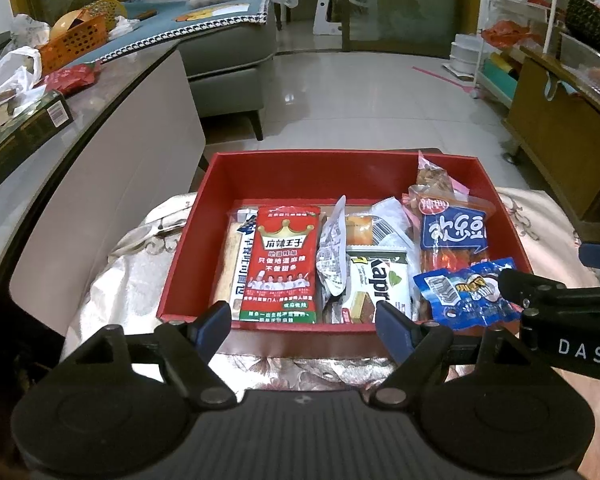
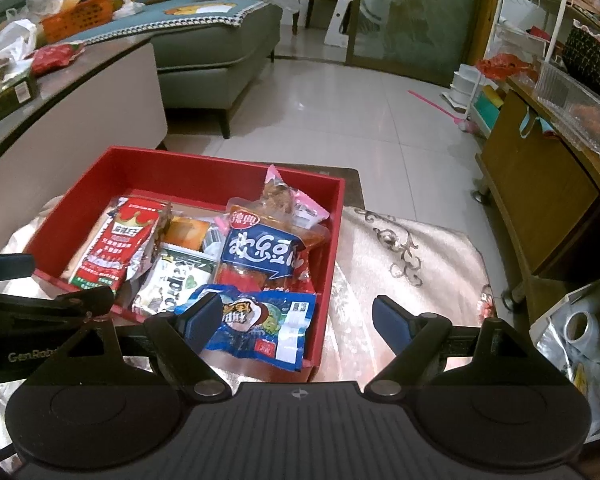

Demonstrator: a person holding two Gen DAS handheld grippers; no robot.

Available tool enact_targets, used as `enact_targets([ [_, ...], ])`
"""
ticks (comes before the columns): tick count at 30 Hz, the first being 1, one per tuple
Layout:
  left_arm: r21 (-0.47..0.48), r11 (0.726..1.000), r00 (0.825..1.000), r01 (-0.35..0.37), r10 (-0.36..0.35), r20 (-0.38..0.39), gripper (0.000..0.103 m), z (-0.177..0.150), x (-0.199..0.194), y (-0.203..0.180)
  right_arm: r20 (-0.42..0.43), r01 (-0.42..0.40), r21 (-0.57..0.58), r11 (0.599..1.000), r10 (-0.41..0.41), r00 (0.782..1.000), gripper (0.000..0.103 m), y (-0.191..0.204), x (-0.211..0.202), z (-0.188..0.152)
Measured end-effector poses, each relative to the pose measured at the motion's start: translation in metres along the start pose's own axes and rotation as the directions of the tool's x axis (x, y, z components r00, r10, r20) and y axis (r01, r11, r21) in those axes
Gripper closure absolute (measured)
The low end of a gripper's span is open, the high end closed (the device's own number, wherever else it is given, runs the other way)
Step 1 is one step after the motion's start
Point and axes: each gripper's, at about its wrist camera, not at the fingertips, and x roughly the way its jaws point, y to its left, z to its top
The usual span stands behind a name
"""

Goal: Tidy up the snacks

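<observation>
The red box (image 1: 380, 168) looked like matt card; the snack packets (image 1: 278, 264) inside were glossy, crinkled plastic film. Beneath lay a sheeny embroidered cloth (image 2: 400, 248) — satin-like — and the floor tiles (image 1: 360, 92) were smooth and polished, with a wooden cabinet (image 2: 532, 200) beside them.

Beyond, a grey upholstered sofa (image 1: 224, 60) under a blue patterned throw (image 2: 188, 14). At left, an orange perforated plastic basket (image 1: 74, 42) and crumpled white plastic bags (image 1: 8, 72) on a glossy dark-topped counter (image 1: 100, 92). At right, a wooden cabinet (image 2: 540, 184); nearby on pale glossy floor tiles (image 2: 340, 112), a pink stick (image 2: 436, 106).
</observation>
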Motion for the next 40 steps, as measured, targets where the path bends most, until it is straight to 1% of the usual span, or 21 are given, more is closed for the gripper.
enact_targets([
  [11,-0.007,1.000,1.000,-0.003,0.003,0.022,0.029,-0.009,-0.018,0.007,0.024,-0.015,0.001,1.000,0.015,1.000,0.016,0.004,-0.021,-0.005],
  [18,-0.002,1.000,1.000,-0.011,0.011,0.030,0.029,-0.012,-0.021,0.009,0.021,-0.015,-0.002,1.000,0.015,1.000,0.016,0.006,-0.025,-0.009],
  [26,0.015,1.000,0.998,-0.014,0.013,0.056,0.029,-0.017,-0.029,0.005,0.012,-0.015,0.009,1.000,0.015,1.000,0.016,0.005,-0.029,-0.014],
  [32,0.021,1.000,0.996,-0.018,0.016,0.089,0.029,-0.024,-0.042,0.004,0.020,-0.019,0.020,1.000,0.018,1.000,0.016,0.002,-0.039,-0.020],
  [40,0.013,1.000,0.994,-0.021,0.020,0.112,0.029,-0.036,-0.062,0.007,0.023,-0.026,0.031,0.999,0.026,0.999,0.016,0.001,-0.052,-0.030],
])
